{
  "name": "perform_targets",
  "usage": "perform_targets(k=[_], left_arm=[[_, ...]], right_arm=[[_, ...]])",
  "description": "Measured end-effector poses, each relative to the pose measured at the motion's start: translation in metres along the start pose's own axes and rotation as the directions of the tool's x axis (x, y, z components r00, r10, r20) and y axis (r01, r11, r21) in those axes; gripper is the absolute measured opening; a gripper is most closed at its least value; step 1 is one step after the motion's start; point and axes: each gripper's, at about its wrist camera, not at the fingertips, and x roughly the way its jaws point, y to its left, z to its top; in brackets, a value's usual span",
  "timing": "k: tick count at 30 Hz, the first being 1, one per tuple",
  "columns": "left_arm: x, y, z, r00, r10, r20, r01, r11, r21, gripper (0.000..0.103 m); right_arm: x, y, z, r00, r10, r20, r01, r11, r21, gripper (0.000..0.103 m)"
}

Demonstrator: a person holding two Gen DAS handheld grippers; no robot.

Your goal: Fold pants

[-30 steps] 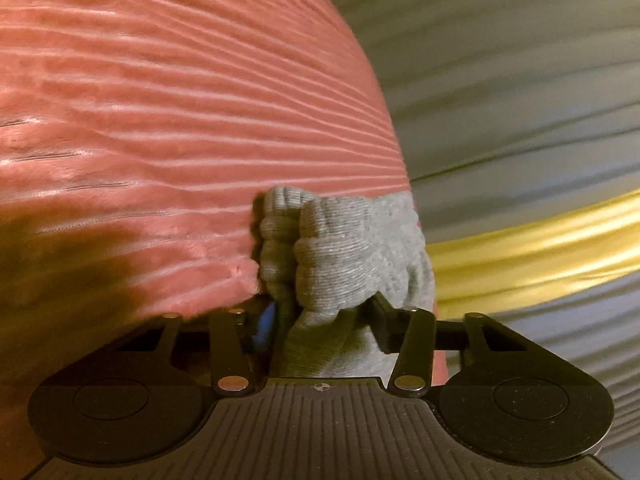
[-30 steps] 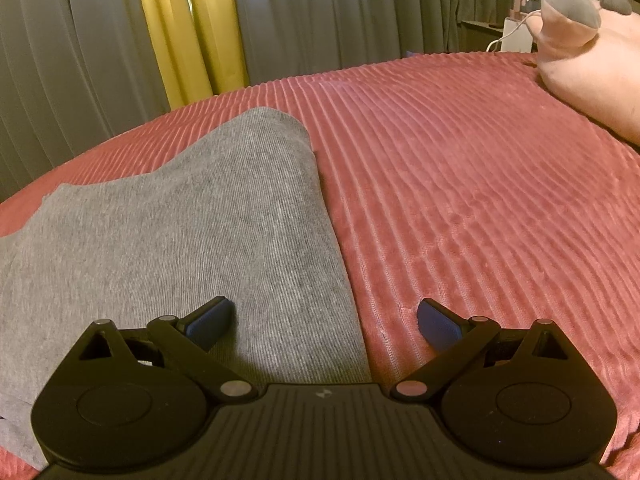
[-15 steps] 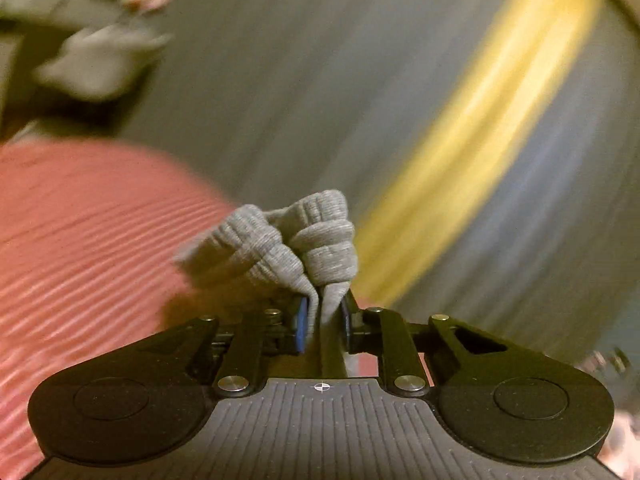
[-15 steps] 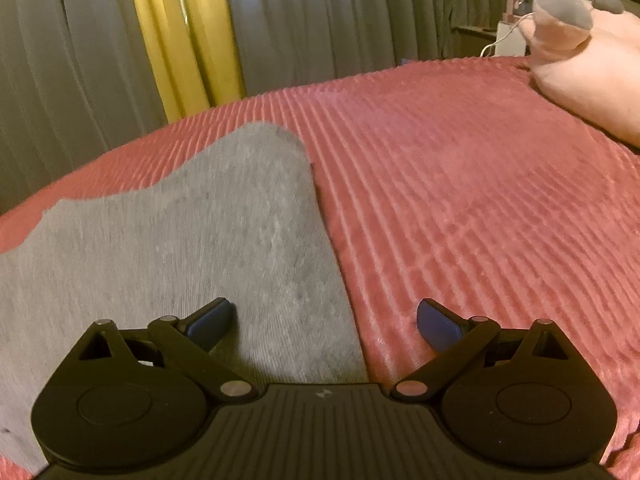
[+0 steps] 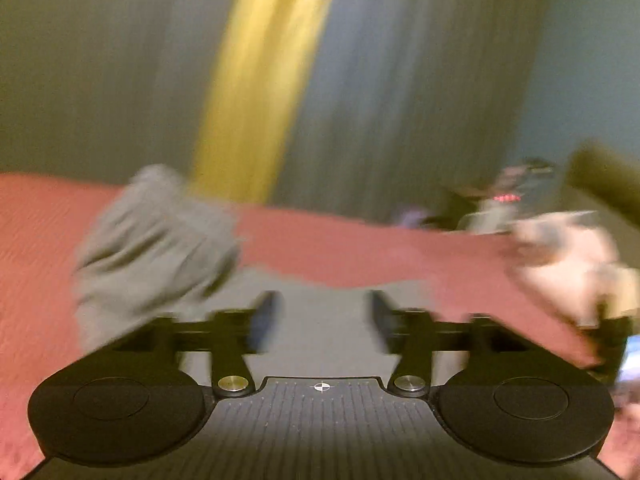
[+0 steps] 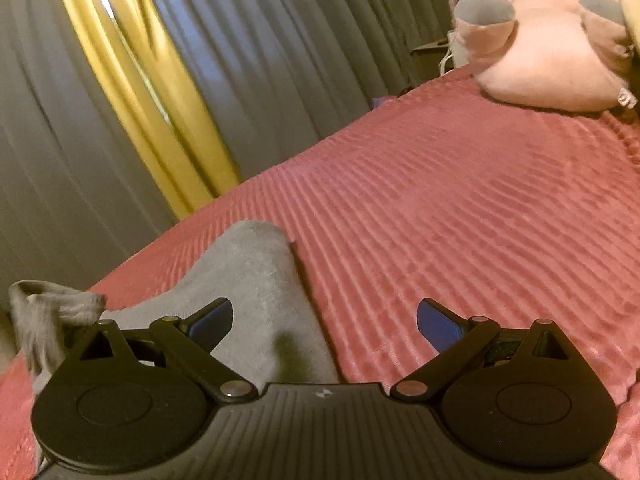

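Grey knit pants (image 6: 256, 280) lie on the red ribbed bedspread (image 6: 460, 216), soft, light and floppy, likely to sag and bunch, so best taken at the ribbed cuff (image 5: 156, 216) or an edge. Left claw (image 5: 320, 320) is opening with nothing pinched between its jaws; right claw (image 6: 324, 320) stands wide apart over the fabric edge, empty. Pink plush toy (image 6: 548, 52) sits well apart at the far end, curtains (image 6: 240, 60) behind; nothing blocks the fold.

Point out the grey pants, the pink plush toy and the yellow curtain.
grey pants (image 6: 256, 276): right wrist view, on the flat folded leg.
pink plush toy (image 6: 544, 60): right wrist view, on its round body.
yellow curtain (image 6: 160, 120): right wrist view, mid-fold.
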Motion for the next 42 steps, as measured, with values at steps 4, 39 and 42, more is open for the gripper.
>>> perform_targets(k=[4, 39, 42], left_arm=[[0.001, 0.024, -0.004, 0.983, 0.183, -0.014, -0.183, 0.983, 0.019, 0.068], [-0.057, 0.228, -0.042, 0.713, 0.609, -0.348, -0.669, 0.442, -0.597, 0.083], [-0.048, 0.229, -0.043, 0.709, 0.605, -0.362, -0.68, 0.453, -0.577, 0.083]], right_arm=[[0.015, 0.005, -0.001, 0.998, -0.009, -0.054, 0.007, 0.999, -0.036, 0.099], [0.154, 0.264, -0.027, 0.865, 0.335, -0.375, -0.437, 0.87, -0.231, 0.092], [0.183, 0.271, -0.032, 0.849, 0.328, -0.415, -0.438, 0.875, -0.206, 0.09]])
